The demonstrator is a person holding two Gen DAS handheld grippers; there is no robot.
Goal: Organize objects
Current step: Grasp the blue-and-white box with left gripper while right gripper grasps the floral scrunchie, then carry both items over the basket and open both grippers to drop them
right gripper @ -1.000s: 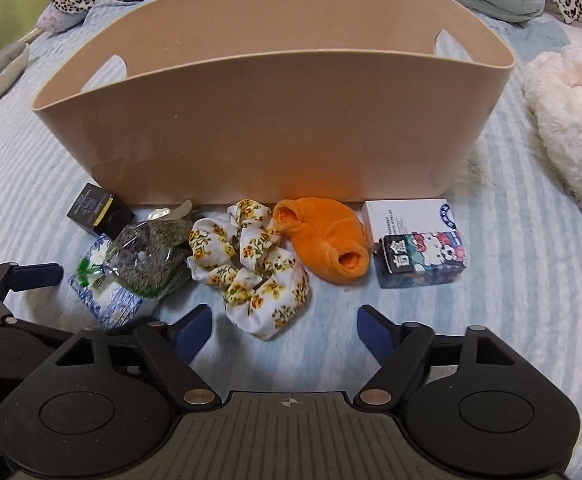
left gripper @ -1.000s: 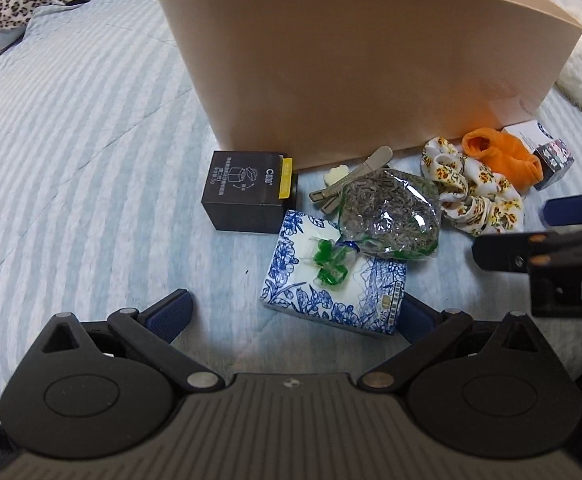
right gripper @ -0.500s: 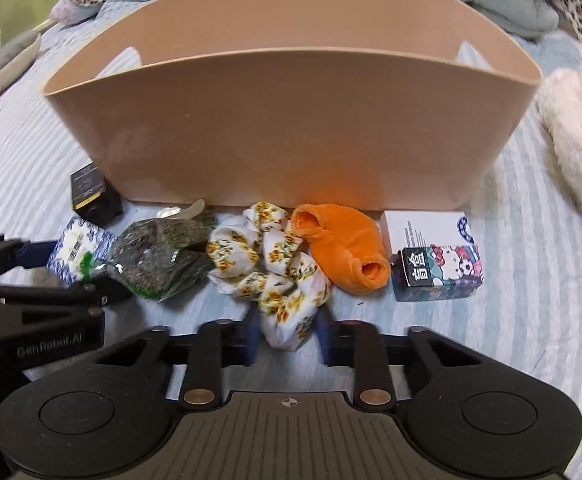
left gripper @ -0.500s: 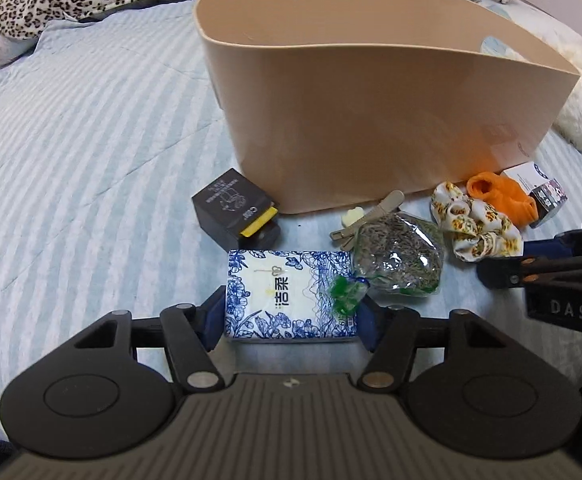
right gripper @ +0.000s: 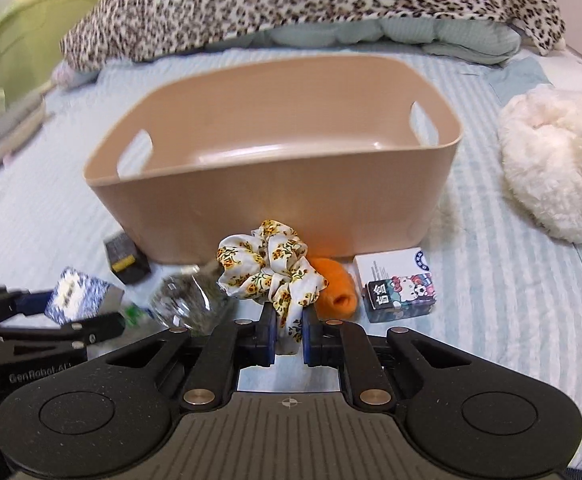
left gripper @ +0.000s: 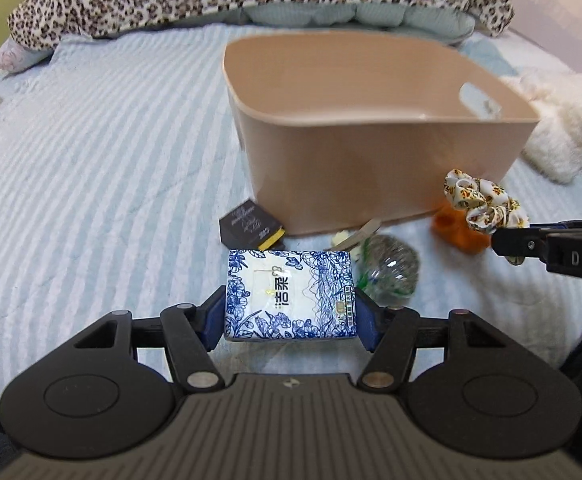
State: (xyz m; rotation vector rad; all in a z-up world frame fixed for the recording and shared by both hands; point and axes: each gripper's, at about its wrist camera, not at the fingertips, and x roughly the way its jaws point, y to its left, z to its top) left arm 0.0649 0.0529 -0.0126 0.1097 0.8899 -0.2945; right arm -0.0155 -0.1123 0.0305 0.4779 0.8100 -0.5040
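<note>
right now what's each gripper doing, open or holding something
Left gripper: shut on the blue floral tissue pack.
Right gripper: shut on the floral scrunchie.

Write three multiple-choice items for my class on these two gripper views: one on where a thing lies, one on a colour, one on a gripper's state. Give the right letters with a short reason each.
1. Where does the small black box lie?
A. Inside the bin
B. On the bed beside the bin's near wall
C. On the leopard blanket

2. What colour is the soft item behind the floral scrunchie?
A. Orange
B. Purple
C. Grey

3. What is the state of the left gripper?
A. Open above the bin
B. Shut on nothing
C. Shut on the blue-and-white tissue pack

Answers:
1. B: the box sits on the striped bedding just outside the tan bin.
2. A: it shows bright orange in both views.
3. C: both blue pads press the pack's two sides. The right gripper likewise pinches the scrunchie.
</note>
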